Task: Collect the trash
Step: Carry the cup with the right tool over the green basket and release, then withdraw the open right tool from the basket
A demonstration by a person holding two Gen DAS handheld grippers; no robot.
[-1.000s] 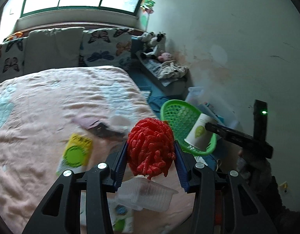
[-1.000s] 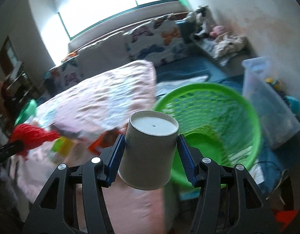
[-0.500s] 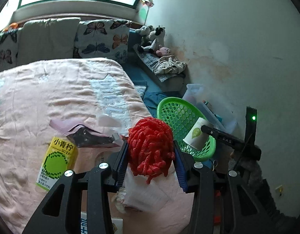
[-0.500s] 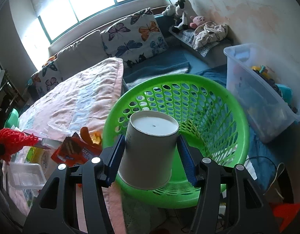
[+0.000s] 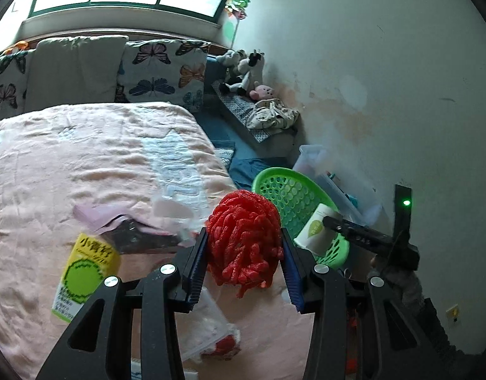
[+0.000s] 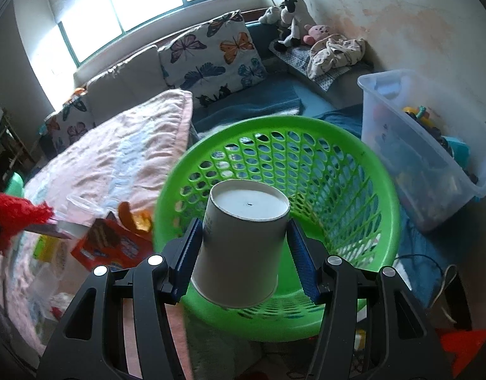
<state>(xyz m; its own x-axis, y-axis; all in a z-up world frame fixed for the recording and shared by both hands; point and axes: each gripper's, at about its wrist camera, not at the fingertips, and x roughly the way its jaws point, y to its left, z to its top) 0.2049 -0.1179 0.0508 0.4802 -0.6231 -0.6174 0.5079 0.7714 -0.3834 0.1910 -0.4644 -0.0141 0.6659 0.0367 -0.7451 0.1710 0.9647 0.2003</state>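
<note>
My left gripper (image 5: 245, 264) is shut on a red foam net (image 5: 244, 240) and holds it above the pink bedspread (image 5: 84, 164), short of the green basket (image 5: 293, 196). My right gripper (image 6: 244, 259) is shut on a white paper cup (image 6: 241, 240), bottom end facing the camera, over the near rim of the green basket (image 6: 338, 174). In the left wrist view the cup (image 5: 315, 229) and the right gripper (image 5: 330, 221) show at the basket's rim. The red net (image 6: 15, 213) appears at the left edge of the right wrist view.
On the bed lie a yellow-green carton (image 5: 84, 269), a dark wrapper (image 5: 132, 237), clear plastic trays (image 5: 208, 326) and an orange-red snack box (image 6: 113, 247). A clear storage bin (image 6: 417, 145) stands right of the basket, by the wall. Butterfly cushions (image 5: 164, 72) line the far side.
Both grippers kept their loads. The right one swung with the cup from beside the bed to over the basket and lower. The left one drifted forward over the bed towards the basket.
</note>
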